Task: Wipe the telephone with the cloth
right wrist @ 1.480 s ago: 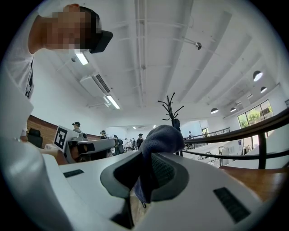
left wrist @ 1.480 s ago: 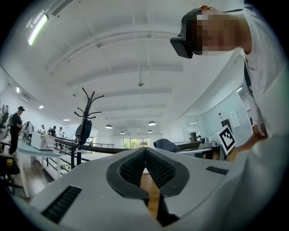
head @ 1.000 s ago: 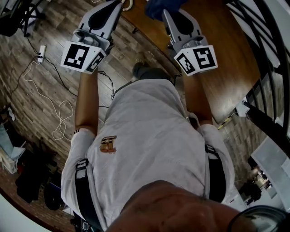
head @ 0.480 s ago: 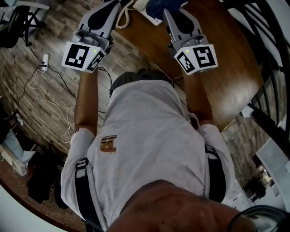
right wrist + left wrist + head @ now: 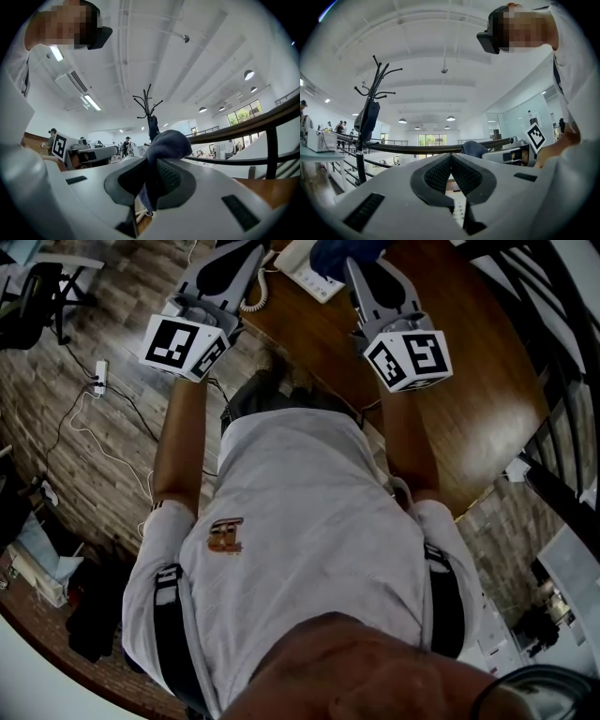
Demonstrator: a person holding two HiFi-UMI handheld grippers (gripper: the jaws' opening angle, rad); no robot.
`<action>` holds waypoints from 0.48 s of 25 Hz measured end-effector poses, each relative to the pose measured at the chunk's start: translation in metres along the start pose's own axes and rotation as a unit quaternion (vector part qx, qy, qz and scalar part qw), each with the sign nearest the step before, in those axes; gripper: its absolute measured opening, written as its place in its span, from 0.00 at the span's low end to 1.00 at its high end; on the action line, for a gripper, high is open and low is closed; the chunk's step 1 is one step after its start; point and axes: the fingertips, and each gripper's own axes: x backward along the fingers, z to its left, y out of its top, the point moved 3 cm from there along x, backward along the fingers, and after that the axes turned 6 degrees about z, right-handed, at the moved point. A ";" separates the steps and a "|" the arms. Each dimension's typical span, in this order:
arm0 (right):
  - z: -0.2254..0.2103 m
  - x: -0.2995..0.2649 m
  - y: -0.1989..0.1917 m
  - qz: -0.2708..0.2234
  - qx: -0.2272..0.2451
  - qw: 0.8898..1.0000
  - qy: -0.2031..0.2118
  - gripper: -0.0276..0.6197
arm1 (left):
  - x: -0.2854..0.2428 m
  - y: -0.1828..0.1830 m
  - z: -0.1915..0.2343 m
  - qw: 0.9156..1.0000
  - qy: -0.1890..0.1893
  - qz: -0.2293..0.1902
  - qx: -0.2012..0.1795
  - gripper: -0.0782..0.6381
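Observation:
A white telephone (image 5: 306,270) with a coiled cord (image 5: 253,294) lies on the brown wooden table (image 5: 459,371), at the top edge of the head view. My right gripper (image 5: 352,261) is shut on a dark blue cloth (image 5: 336,251) right beside the phone. In the right gripper view the cloth (image 5: 168,143) bulges out above the right gripper (image 5: 152,161). My left gripper (image 5: 251,247) hovers by the cord. Its jaws are shut with nothing in them in the left gripper view (image 5: 451,158), and the phone's keypad (image 5: 459,213) shows beneath them.
Cables and a power strip (image 5: 98,376) lie on the wood floor at left. A black railing (image 5: 553,343) runs past the table's right side. A coat rack (image 5: 365,122) stands beyond the rail. The person's torso fills the head view's middle.
The telephone and its cord have come further into view at the top edge of the head view. The left gripper has shifted slightly right; the right gripper still grips the cloth.

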 end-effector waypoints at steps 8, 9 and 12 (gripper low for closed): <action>-0.001 -0.028 0.003 0.001 0.002 0.999 -0.033 0.14 | -0.016 -0.001 0.036 1.000 -0.030 -0.004 0.001 0.13; 0.000 -0.034 0.003 0.003 0.002 0.999 -0.036 0.14 | -0.018 -0.002 0.043 0.999 -0.035 -0.006 0.000 0.13; 0.001 -0.054 0.002 0.007 0.002 0.999 -0.050 0.14 | -0.023 -0.006 0.066 0.999 -0.048 -0.005 0.003 0.13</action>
